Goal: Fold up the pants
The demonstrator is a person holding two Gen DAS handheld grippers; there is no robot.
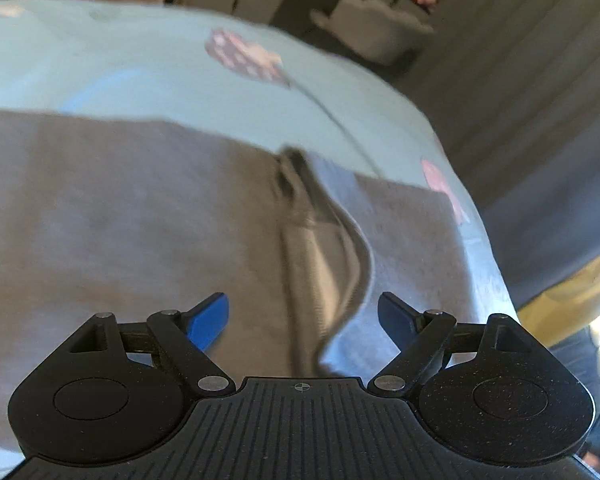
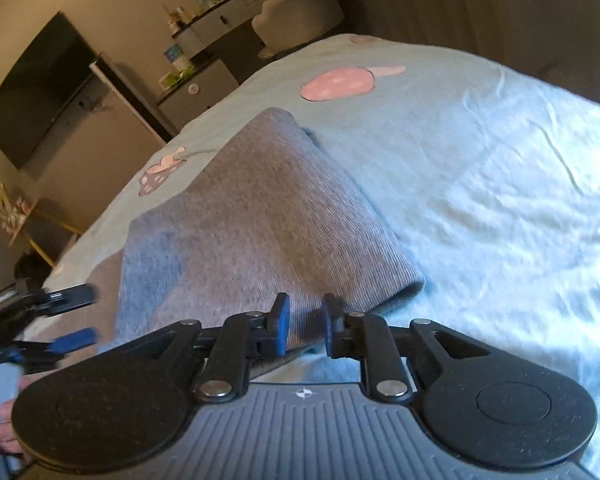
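Observation:
Grey pants [image 1: 140,208] lie on a light blue bedspread [image 1: 140,64]. In the left wrist view a raised fold of the grey cloth [image 1: 320,248] runs up the middle. My left gripper [image 1: 303,320] is open just above the pants, holding nothing. In the right wrist view the pants [image 2: 252,220] lie folded, their near edge right at my right gripper [image 2: 306,330]. Its blue pads [image 2: 283,330] stand a small gap apart over that edge, holding nothing. The left gripper [image 2: 74,316] also shows at the left edge of this view, open.
The bedspread [image 2: 480,184] has pink mushroom prints [image 2: 338,84]. The bed's edge drops off to the right in the left wrist view [image 1: 484,216]. Beyond the bed stand a dark TV [image 2: 40,88], grey drawers [image 2: 204,88] and a pale chair [image 2: 300,12].

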